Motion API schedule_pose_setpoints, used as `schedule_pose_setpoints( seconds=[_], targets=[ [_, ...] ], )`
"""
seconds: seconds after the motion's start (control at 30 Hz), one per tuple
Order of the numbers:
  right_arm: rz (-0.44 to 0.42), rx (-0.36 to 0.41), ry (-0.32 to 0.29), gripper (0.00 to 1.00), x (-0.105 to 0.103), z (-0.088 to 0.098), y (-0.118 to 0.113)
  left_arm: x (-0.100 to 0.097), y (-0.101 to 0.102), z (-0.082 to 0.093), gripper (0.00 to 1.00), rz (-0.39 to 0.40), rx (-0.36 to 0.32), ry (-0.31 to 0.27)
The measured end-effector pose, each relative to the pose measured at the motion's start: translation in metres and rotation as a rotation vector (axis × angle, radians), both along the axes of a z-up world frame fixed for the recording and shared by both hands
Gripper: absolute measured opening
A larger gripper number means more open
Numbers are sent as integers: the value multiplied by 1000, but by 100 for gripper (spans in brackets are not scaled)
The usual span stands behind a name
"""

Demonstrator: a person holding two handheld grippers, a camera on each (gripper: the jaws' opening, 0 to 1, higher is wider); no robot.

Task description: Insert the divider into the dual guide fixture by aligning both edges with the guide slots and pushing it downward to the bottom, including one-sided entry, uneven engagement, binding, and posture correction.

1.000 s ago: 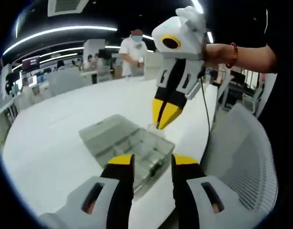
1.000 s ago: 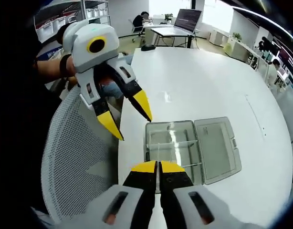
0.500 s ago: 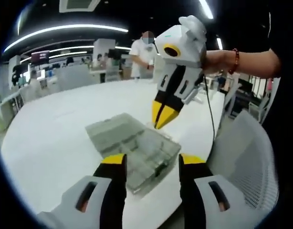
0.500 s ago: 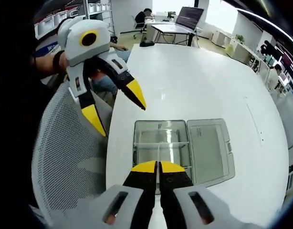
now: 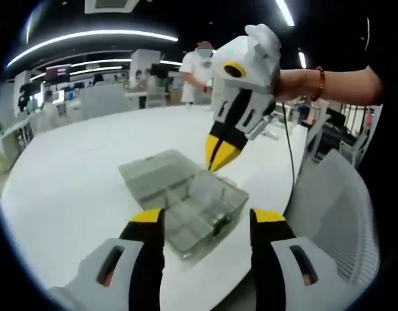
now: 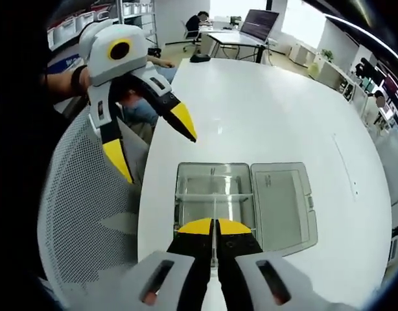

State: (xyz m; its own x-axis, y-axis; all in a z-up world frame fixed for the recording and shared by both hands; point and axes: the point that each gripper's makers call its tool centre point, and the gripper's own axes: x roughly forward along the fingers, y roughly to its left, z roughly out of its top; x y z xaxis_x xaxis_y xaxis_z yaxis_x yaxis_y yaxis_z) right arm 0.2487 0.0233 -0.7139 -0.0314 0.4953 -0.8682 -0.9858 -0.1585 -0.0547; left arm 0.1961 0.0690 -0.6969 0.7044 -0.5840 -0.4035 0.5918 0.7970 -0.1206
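Two grippers: both above a white round table (image 6: 264, 110), near its edge
Right gripper (image 6: 214, 228): jaws pressed together, pinching a thin clear divider (image 6: 214, 208) that sticks up edge-on between the yellow tips
Right gripper, left gripper view (image 5: 218, 150): comes in from the upper right, held by a hand (image 5: 291, 70) with a red bead bracelet; yellow tips closed, pointing down over the box
Left gripper (image 5: 207, 220): jaws spread wide, nothing between them, hanging over the near edge of the table
Left gripper, right gripper view (image 6: 150, 146): enters from upper left, jaws splayed apart, empty, over the chair and table edge
Fixture box (image 6: 215, 194): clear plastic organiser case lying open on the table, compartment tray on the left in the right gripper view; cross walls visible inside
Lid (image 6: 282, 201): hinged flat open beside the tray, resting on the table
Divider position: held above the tray, roughly in line with its middle; contact with the guide slots cannot be told
Box, left gripper view (image 5: 186, 201): sits between the open left jaws and the right gripper's tips
Chair (image 6: 89, 214): white mesh back, just beside the table edge, under the left gripper
Background: person (image 5: 198, 71) in white standing far behind the table; desk with a laptop (image 6: 254, 26) across the room
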Motion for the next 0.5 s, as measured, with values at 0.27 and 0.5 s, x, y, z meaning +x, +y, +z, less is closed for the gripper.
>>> schedule_pose_setpoints(
  seconds=[0.27,0.5],
  targets=[
    [4,1,-1,0,0,-5,0,-2,1,-4,52,10,-1,14],
    [-6,10,15,0,1,-7,3,-3,4,-7,52,20,-7,23]
  ],
)
